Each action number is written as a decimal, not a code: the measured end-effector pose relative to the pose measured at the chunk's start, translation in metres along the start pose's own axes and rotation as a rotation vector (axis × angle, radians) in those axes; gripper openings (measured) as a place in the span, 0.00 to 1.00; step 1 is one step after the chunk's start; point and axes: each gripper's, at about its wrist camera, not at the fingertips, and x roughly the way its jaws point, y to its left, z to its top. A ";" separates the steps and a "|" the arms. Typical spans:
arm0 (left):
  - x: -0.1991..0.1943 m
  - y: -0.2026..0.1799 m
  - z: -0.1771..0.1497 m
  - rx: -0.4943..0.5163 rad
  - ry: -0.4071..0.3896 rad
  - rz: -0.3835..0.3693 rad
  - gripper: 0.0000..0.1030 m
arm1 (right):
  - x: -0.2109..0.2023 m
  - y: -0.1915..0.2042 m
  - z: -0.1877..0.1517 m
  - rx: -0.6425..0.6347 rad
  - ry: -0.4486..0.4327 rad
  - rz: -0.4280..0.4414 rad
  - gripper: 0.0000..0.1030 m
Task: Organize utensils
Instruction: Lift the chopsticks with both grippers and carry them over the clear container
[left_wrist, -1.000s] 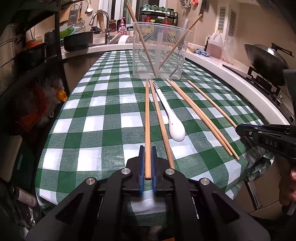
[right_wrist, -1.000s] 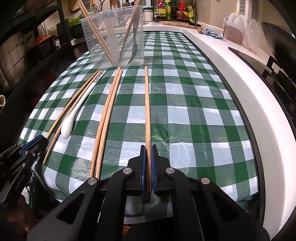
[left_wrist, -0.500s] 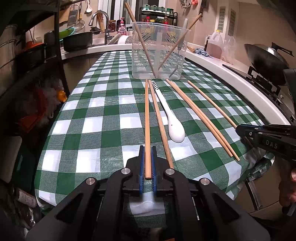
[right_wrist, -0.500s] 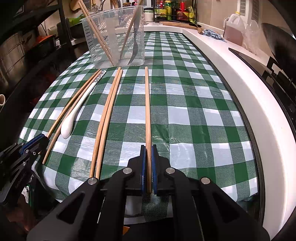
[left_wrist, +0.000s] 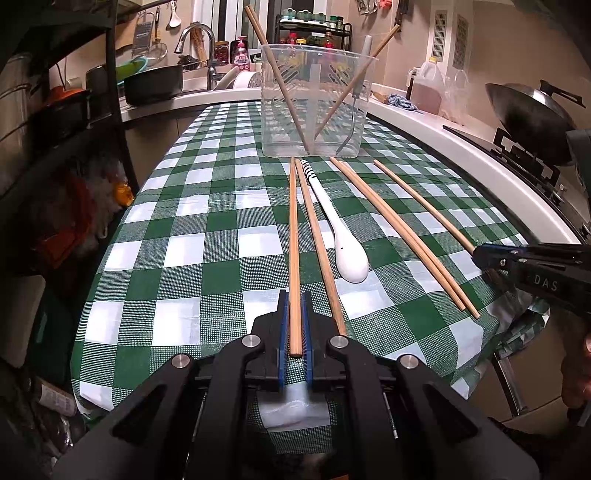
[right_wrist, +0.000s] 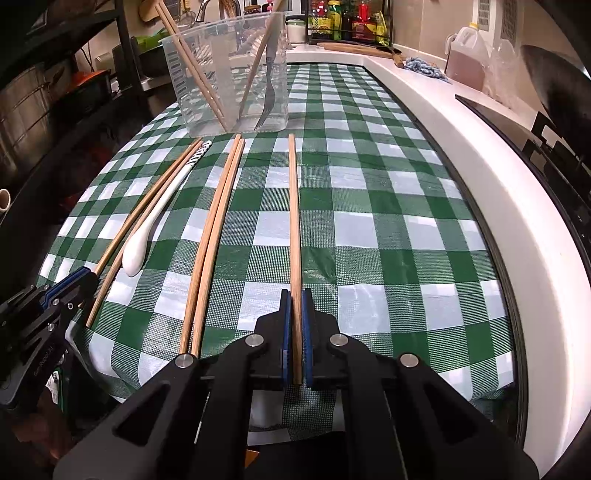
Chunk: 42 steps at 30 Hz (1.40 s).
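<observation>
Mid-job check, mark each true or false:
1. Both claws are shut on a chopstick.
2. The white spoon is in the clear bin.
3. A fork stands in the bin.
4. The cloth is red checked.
1. True: left claw and right claw each clamp a chopstick.
2. False: the white spoon lies on the cloth.
3. True: fork in the clear bin.
4. False: the tablecloth is green and white.

wooden chopsticks (left_wrist: 400, 232) and white spoon (left_wrist: 341, 236) lie flat.
</observation>
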 end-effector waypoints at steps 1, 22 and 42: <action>-0.001 0.000 0.000 -0.004 0.001 -0.005 0.06 | -0.003 0.000 0.001 -0.003 -0.011 -0.002 0.06; -0.065 0.006 0.048 0.040 -0.202 0.008 0.06 | -0.075 -0.004 0.028 0.005 -0.240 0.000 0.06; -0.100 0.024 0.117 0.010 -0.328 -0.039 0.06 | -0.124 -0.015 0.068 0.051 -0.371 0.007 0.06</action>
